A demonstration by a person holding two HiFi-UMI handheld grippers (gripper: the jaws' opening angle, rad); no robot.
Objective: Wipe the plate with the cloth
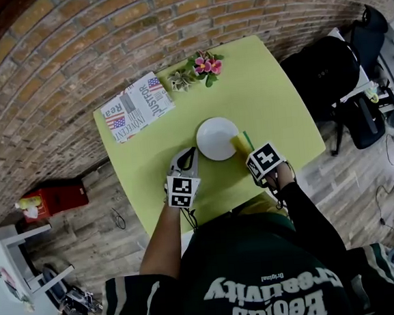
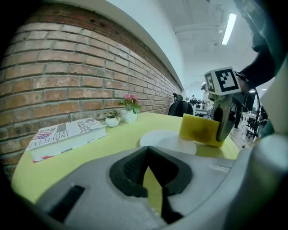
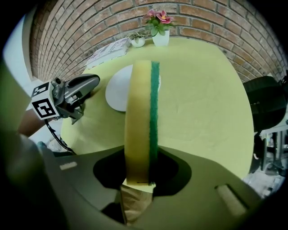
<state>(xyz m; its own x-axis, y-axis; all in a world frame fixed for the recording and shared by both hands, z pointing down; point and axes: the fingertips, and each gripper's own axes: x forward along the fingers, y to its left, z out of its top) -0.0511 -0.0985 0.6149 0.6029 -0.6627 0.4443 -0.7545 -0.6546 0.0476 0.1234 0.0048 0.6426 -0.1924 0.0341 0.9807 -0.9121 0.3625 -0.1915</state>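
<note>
Plate's (image 3: pixel 117 92) R edge behind sponge (image 3: pixel 140 112)

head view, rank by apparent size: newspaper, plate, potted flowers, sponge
1. newspaper, clearly largest.
2. plate and potted flowers: they cover about the same area, too close to rank.
3. sponge, smallest. Only part of it shows.

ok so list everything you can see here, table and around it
table: one, yellow-green, by the brick wall
plate: one, white, mid-table
sponge: one, yellow with green face, at plate's right edge
newspaper: one, folded, table's far left
flowering plant: one, pink, far edge
small plant: one, green, beside it
box: one, red, floor left
chair: one, black, right of table
left gripper: jaws together, empty, left of plate
right gripper: jaws shut on sponge
</note>
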